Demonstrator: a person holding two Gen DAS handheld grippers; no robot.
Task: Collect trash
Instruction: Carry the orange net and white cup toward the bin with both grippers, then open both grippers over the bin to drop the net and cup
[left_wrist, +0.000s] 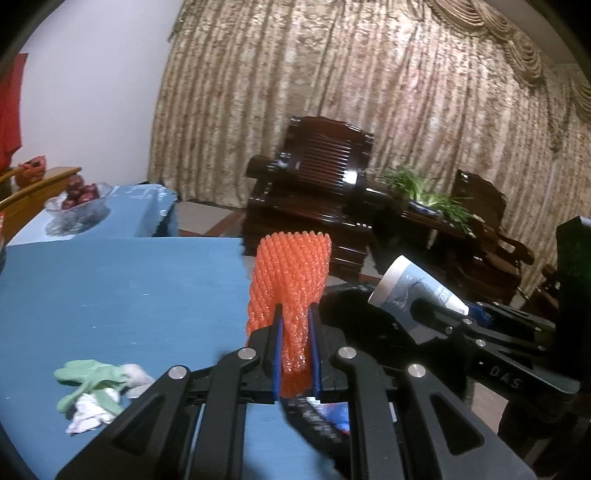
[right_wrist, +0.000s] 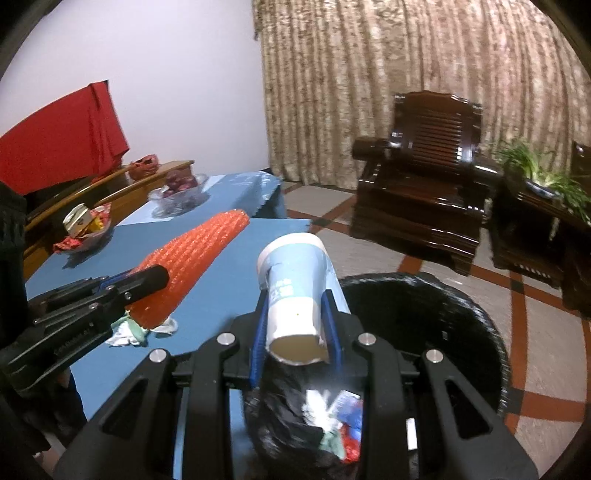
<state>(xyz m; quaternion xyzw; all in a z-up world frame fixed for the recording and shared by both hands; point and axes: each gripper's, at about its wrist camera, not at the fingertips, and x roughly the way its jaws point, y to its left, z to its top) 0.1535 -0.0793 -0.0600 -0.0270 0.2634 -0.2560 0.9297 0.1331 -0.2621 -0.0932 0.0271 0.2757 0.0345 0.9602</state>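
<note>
Trash is in both our grippers: the left gripper (left_wrist: 295, 328) has its jaws clenched on an orange foam-net fruit sleeve (left_wrist: 290, 284), held above the blue tabletop (left_wrist: 122, 291) near its edge, and the right gripper (right_wrist: 295, 325) has its jaws squeezed on a pale blue and white paper cup (right_wrist: 293, 291), tilted with its mouth away from us, over the black-lined round trash bin (right_wrist: 480, 325) that stands on the floor just beside the tabletop. We judge the main risk to be a miss on release. The sleeve is light and springy, and it does not yet look to be squarely over the bin, so if let go from here it could drop onto the tabletop or the floor. The cup is gripped near its base and looks slightly crushed; it may cling to one pad, or roll off the bin's rim. The two grippers sit close together and could knock each other. A crumpled green and white rag or tissue (left_wrist: 96, 391) lies on the tabletop, uncollected. The cup carries small printed marks that we cannot read; the right gripper's body, seen from the left wrist, shows raised letters that seem to read "DAS".
</note>
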